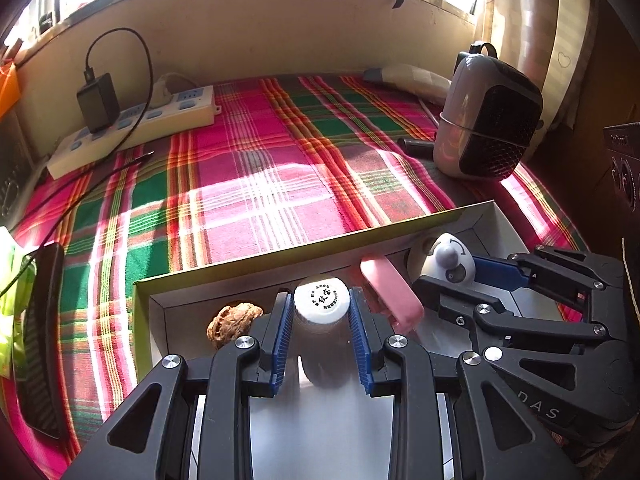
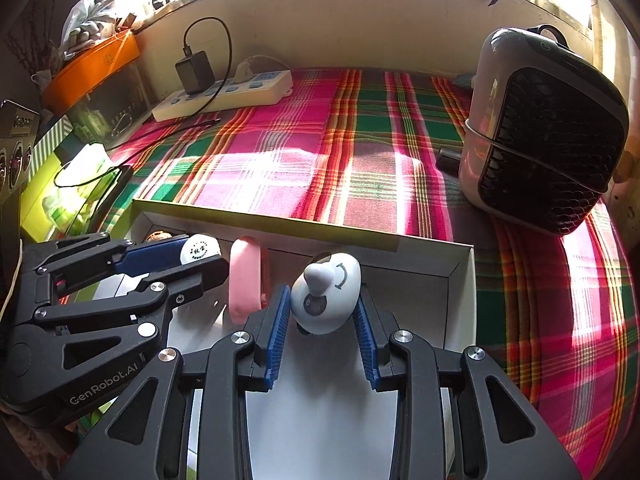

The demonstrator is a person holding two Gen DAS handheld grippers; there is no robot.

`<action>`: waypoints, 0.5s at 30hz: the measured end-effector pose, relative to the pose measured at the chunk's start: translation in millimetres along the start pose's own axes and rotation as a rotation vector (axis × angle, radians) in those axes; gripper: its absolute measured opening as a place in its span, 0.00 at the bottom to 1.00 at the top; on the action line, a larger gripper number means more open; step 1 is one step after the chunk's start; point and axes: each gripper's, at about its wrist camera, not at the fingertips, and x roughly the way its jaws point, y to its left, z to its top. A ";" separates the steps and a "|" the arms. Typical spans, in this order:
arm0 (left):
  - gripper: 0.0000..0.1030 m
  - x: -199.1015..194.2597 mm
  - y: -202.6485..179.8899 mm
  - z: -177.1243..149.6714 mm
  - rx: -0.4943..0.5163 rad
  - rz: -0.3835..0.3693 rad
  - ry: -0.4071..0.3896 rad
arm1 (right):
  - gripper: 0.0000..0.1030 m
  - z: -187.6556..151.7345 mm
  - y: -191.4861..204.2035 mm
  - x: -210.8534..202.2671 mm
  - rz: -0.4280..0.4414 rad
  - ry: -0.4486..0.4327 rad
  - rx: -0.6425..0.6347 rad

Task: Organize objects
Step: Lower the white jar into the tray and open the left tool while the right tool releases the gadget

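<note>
A shallow white cardboard box [image 1: 472,220] [image 2: 460,276] lies on the plaid cloth. My left gripper [image 1: 322,312] is shut on a clear bottle with a white cap [image 1: 321,299] inside the box; the bottle also shows in the right wrist view [image 2: 199,251]. My right gripper [image 2: 322,308] is shut on a white egg-shaped toy with a grey knob [image 2: 326,294], also inside the box; it shows in the left wrist view [image 1: 450,262]. A pink oblong object [image 1: 390,294] [image 2: 245,280] lies between them. A walnut [image 1: 234,320] sits in the box's left corner.
A small heater [image 1: 488,120] [image 2: 548,136] stands at the right on the plaid cloth [image 1: 256,184]. A power strip [image 1: 132,128] [image 2: 224,94] with a black charger and cables lies at the back left. A dark phone [image 1: 44,340] lies at the left edge.
</note>
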 end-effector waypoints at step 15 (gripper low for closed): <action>0.26 3.4 -2.2 0.6 0.011 0.018 0.011 | 0.33 0.3 0.6 2.4 -0.012 0.010 0.001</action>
